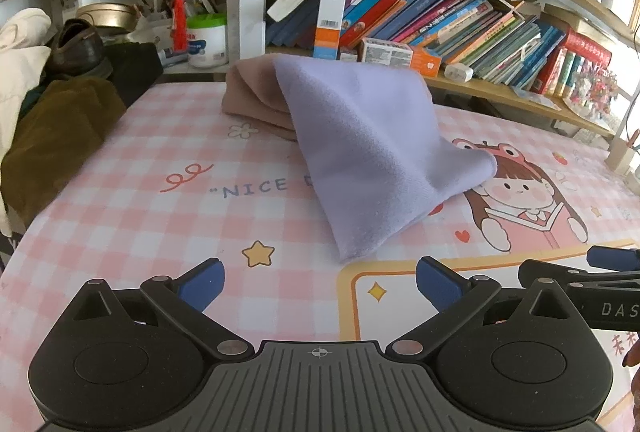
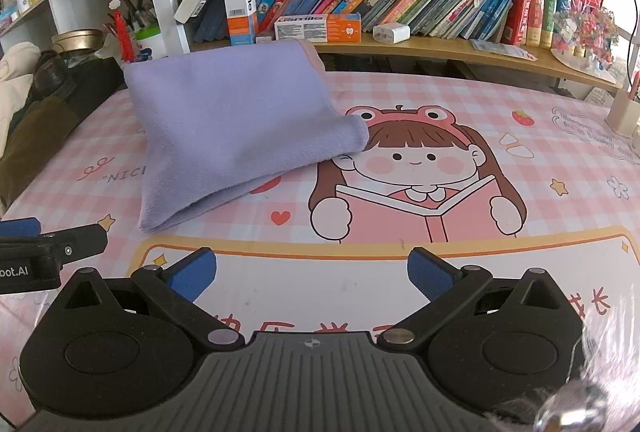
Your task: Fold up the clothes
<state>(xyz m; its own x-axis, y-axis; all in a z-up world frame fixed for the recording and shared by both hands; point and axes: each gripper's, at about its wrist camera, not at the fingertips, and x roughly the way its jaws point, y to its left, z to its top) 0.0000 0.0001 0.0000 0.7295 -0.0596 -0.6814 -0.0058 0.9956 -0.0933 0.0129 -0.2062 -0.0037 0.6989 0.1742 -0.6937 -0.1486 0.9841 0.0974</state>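
Note:
A folded lilac cloth lies draped over a folded tan-pink cloth on the pink checked table mat. In the right wrist view the lilac cloth covers nearly all of the tan one, whose edge shows at the back. My left gripper hangs open just short of the lilac cloth's near corner, nothing between its blue pads. My right gripper is open too, over the mat's yellow-framed panel, to the right of that corner. Each gripper's finger shows at the edge of the other's view.
Bookshelves with leaning books and boxes run along the table's far edge. A dark heap of clothes and a shoe sits at the left. A pen holder stands at the far right.

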